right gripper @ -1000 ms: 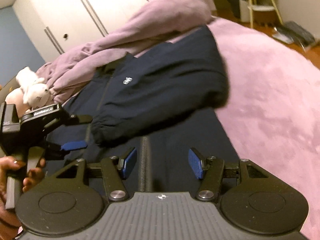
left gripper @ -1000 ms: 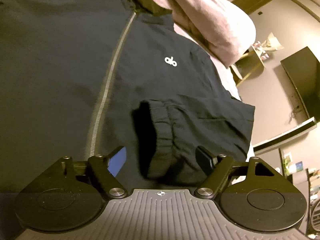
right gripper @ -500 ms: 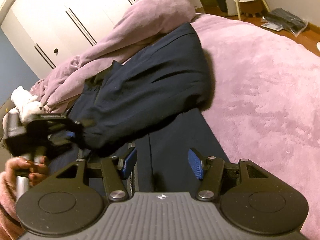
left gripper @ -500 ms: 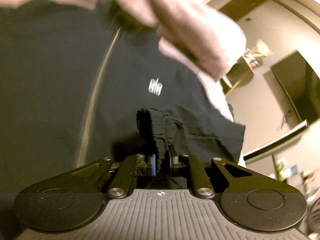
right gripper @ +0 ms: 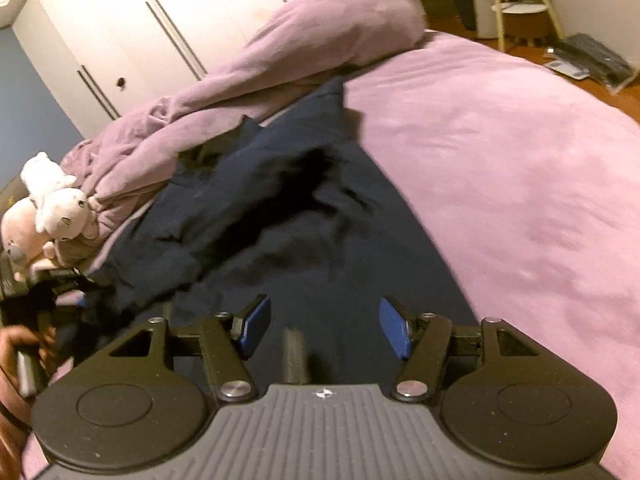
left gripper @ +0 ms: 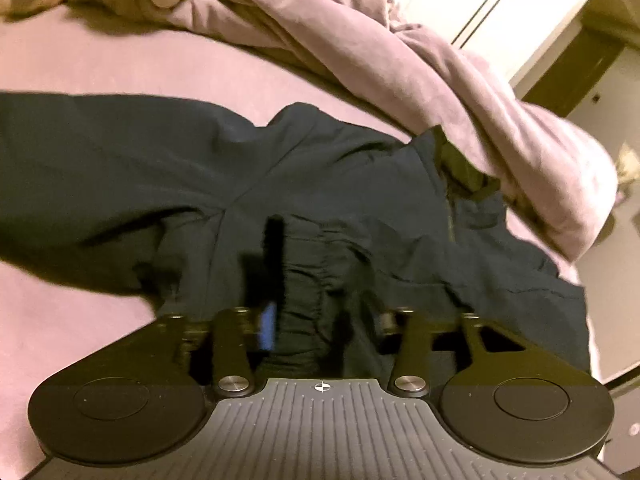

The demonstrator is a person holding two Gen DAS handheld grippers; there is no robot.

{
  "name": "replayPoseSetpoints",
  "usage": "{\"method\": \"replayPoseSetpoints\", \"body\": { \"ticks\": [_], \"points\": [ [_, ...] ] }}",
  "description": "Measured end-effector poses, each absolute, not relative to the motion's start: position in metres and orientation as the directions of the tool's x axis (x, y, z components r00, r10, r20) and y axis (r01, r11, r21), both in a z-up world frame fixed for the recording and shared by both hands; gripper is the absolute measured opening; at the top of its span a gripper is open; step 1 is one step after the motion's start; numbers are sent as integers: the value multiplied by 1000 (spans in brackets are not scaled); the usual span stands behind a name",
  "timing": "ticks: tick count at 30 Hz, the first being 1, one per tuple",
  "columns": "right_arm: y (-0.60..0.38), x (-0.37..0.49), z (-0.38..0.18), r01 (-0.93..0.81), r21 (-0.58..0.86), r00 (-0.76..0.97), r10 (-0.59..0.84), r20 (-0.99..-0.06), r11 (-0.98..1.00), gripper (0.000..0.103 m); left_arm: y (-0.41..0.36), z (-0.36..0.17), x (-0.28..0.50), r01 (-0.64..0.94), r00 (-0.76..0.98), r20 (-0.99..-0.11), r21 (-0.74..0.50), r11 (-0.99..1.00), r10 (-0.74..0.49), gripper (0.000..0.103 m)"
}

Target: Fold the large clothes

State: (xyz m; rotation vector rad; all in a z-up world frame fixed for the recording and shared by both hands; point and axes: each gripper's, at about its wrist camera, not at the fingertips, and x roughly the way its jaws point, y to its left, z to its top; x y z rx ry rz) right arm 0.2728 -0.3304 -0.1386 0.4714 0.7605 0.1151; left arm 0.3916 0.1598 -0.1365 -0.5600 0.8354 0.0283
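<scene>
The dark navy jacket (left gripper: 360, 184) lies spread on the pink bedspread (left gripper: 120, 68), its body rumpled into soft ridges and its collar (left gripper: 460, 160) turned up toward one o'clock in the left wrist view, against the heaped mauve duvet (left gripper: 400, 60). One sleeve runs off toward nine o'clock; the other is drawn across the chest, and its gathered elastic cuff (left gripper: 304, 296) sits at six o'clock (the picture is blurred there). In the right wrist view the same jacket fills the middle, its zipper (right gripper: 294, 354) showing at six o'clock and its folded sleeve bunched toward ten o'clock.

The left gripper (left gripper: 320, 320) has its jaws partly apart and opening. The cuff lies between the fingers, close against the blue pad (left gripper: 267, 326) on the left; the other pad stands clear of the cloth, so the cuff is not pinched. The right gripper (right gripper: 323, 330) hovers over the lower front of the jacket with its jaws fairly wide and opening; its blue pads (right gripper: 252, 326) stand either side of the zipper line, with only flat cloth beneath them and nothing gripped.

At eight o'clock in the right wrist view a hand (right gripper: 24, 344) grasps the left gripper's handle. Two plush toys (right gripper: 52, 208) rest at nine o'clock beside the duvet, and white wardrobe doors (right gripper: 140, 20) rise behind it at eleven o'clock.
</scene>
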Motion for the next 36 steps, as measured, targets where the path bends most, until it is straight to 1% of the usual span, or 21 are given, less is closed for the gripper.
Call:
{"method": "replayPoseSetpoints", "body": {
  "ticks": [2, 3, 4, 7, 11, 15, 17, 19, 20, 21, 22, 24, 27, 28, 29, 31, 32, 33, 34, 35, 36],
  "points": [
    [-324, 292, -138, 51, 464, 727, 286, -624, 884, 64, 157, -146, 402, -230, 683, -697, -489, 841, -219, 51],
    [-321, 301, -139, 49, 471, 726, 293, -623, 881, 64, 156, -146, 404, -221, 683, -696, -488, 844, -223, 31],
    [-319, 310, -140, 48, 484, 724, 303, -620, 874, 64, 155, -146, 406, -209, 687, -696, -467, 859, -211, 14],
    [-315, 335, -144, 59, 549, 722, 344, -600, 834, 64, 151, -130, 413, -183, 705, -688, -408, 894, -170, 13],
    [-321, 366, -147, 117, 613, 769, 319, -554, 782, 64, 140, -100, 422, -151, 773, -631, -285, 947, -66, 13],
    [-330, 397, -159, 206, 654, 791, 269, -549, 728, 63, 134, -88, 435, -142, 791, -611, -226, 964, -27, 13],
    [-331, 410, -167, 261, 658, 782, 244, -573, 707, 61, 128, -91, 443, -131, 783, -621, -217, 967, -33, 13],
    [-333, 416, -172, 280, 662, 785, 231, -575, 696, 42, 123, -97, 448, -126, 776, -630, -210, 970, -36, 13],
    [-333, 417, -172, 291, 644, 784, 209, -584, 707, 36, 120, -102, 450, -122, 771, -635, -203, 972, -36, 13],
    [-335, 416, -172, 299, 627, 787, 185, -588, 720, 23, 116, -107, 450, -115, 767, -640, -198, 974, -40, 13],
    [-339, 414, -173, 307, 620, 793, 166, -586, 722, 19, 112, -112, 453, -108, 763, -644, -199, 974, -47, 13],
    [-350, 408, -177, 330, 611, 800, 130, -586, 720, 17, 105, -119, 455, -86, 744, -664, -207, 974, -76, 13],
    [-360, 405, -182, 332, 595, 806, 108, -582, 732, 15, 92, -127, 459, -70, 750, -659, -168, 983, -59, 14],
    [-360, 406, -183, 333, 591, 804, 107, -585, 735, 14, 90, -130, 461, -75, 745, -665, -154, 985, -47, 16],
    [-358, 407, -183, 330, 574, 800, 101, -591, 750, 14, 91, -133, 464, -90, 734, -678, -146, 985, -33, 18],
    [-350, 412, -180, 313, 517, 787, 87, -611, 797, 15, 97, -136, 467, -130, 712, -702, -152, 980, -14, 29],
    [-348, 412, -176, 299, 496, 780, 91, -619, 815, 16, 102, -136, 465, -145, 707, -707, -158, 977, -10, 32],
    [-347, 413, -170, 282, 483, 776, 99, -623, 829, 21, 107, -133, 461, -155, 709, -705, -157, 975, -1, 37],
    [-348, 408, -165, 271, 470, 777, 97, -622, 840, 31, 110, -129, 455, -167, 715, -699, -145, 975, 18, 42],
    [-349, 400, -158, 264, 444, 782, 79, -618, 856, 37, 115, -126, 449, -179, 720, -693, -130, 975, 40, 45],
    [-349, 390, -151, 257, 418, 794, 56, -605, 871, 48, 119, -122, 442, -182, 727, -685, -121, 976, 51, 51]
  ]
}}
